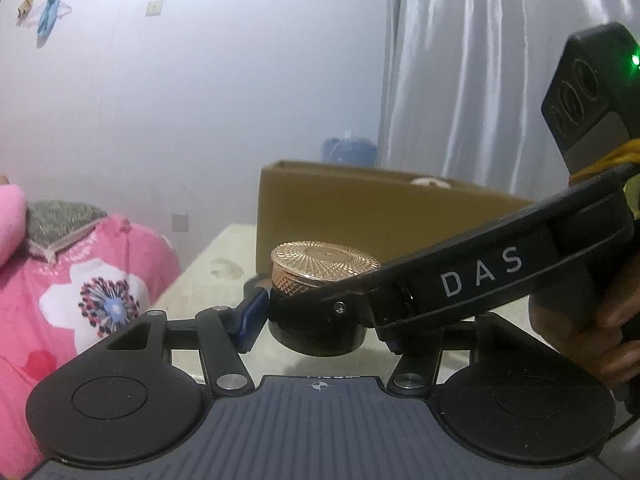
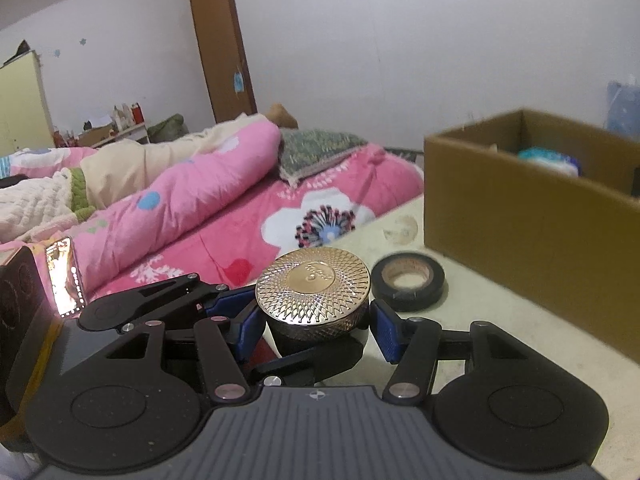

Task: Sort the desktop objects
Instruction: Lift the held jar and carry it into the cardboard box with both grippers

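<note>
So the jar point(image 2: 312, 304), black with a shiny gold patterned lid, sits right between both grippers above the table point(image 2: 500, 320). The right gripper point(image 2: 314, 330) has its blue pads pressed on either side, so it's grasping the jar, and the left gripper point(image 1: 320, 316) looks clamped on it too, though its right finger is hidden. A tape roll point(image 2: 408, 282) lies just behind, and a cardboard box point(image 2: 520, 208) stands further back by the pink bedding point(image 2: 224, 208).

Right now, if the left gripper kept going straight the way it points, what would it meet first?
Judging loosely, the left gripper already grips the gold-lidded jar; carried forward, the jar would likely meet the cardboard box first.
</note>
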A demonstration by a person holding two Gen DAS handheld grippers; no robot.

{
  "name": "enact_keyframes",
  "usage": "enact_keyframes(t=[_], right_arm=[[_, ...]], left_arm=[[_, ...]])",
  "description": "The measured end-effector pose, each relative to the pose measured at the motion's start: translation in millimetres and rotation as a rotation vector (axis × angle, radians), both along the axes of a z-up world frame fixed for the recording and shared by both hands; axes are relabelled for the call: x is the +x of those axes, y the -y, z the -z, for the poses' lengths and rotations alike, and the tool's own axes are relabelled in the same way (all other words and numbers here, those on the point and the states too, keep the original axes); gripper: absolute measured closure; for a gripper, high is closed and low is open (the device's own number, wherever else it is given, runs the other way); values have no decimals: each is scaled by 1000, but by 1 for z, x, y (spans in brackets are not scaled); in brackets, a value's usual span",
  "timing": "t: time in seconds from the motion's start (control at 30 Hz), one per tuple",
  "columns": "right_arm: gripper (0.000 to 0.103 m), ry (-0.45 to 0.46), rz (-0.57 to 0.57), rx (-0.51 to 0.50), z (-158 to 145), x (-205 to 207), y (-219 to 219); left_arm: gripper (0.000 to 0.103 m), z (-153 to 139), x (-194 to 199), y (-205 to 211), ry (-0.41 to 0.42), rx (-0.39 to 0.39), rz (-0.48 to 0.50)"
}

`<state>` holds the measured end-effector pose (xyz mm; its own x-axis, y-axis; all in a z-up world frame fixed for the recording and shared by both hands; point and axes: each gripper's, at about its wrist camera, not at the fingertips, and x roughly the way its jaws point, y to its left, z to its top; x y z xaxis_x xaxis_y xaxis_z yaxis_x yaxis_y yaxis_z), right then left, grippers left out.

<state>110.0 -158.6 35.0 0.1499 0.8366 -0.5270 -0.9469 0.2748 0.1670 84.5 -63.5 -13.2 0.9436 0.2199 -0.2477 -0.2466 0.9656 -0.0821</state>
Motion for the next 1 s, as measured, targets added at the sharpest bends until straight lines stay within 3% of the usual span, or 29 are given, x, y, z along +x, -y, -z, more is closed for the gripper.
enact_keyframes(t=[0.57,1.0], right_arm=[[43,125,-32,141,-62,-8,-3],[43,179,29,180,-94,35,-13]], left_arm=[[47,-54,1,-8,146,94,-22],[47,-83,57,-24,192,119,19]])
